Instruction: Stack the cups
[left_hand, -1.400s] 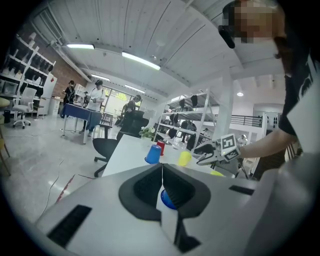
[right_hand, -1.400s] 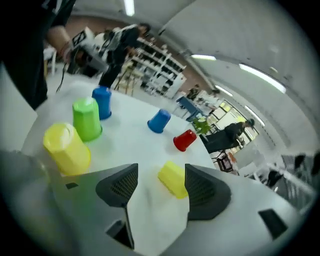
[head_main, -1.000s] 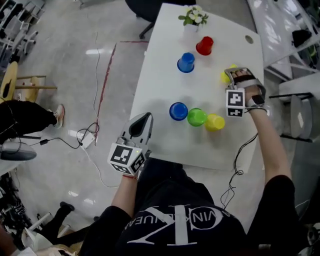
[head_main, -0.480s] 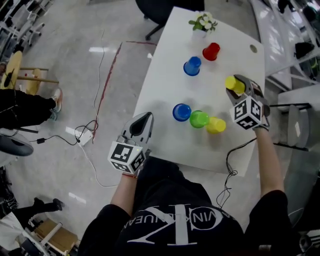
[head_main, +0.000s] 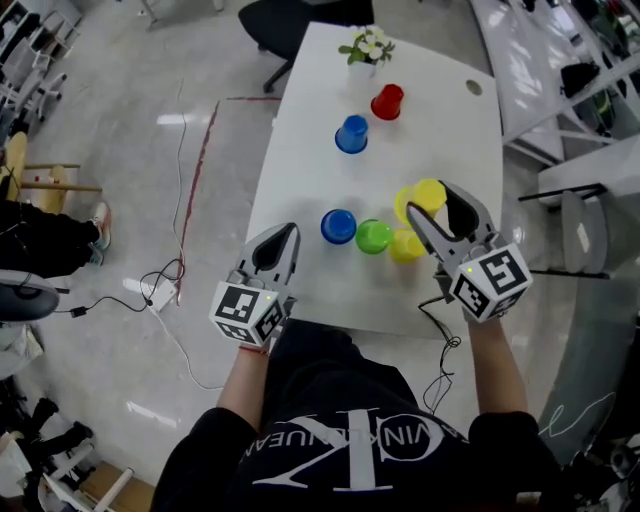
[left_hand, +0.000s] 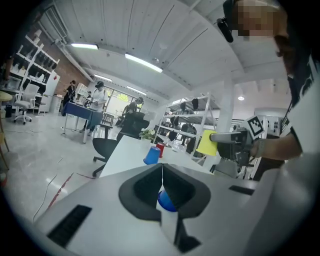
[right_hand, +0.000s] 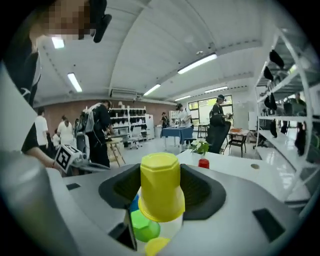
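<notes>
Centre frame: right claw (head_main: 436, 208), just closed, grips the inverted yellow cup (right_hand: 160, 187) across its sidewall; likely light, stiff, slippery. Lower left: left claw (head_main: 283, 240) pinched together, empty.

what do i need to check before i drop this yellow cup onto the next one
1. Grip: the right gripper jaws have just been closing and now clamp the held yellow cup: ok.
2. Orientation: it sits base up, mouth down, like the green cup: ok.
3. Target: the resting yellow cup has nothing on top: ok.
4. Alignment over that target: cannot tell.
5. Left gripper shut, empty, apart from the cups: ok.
</notes>
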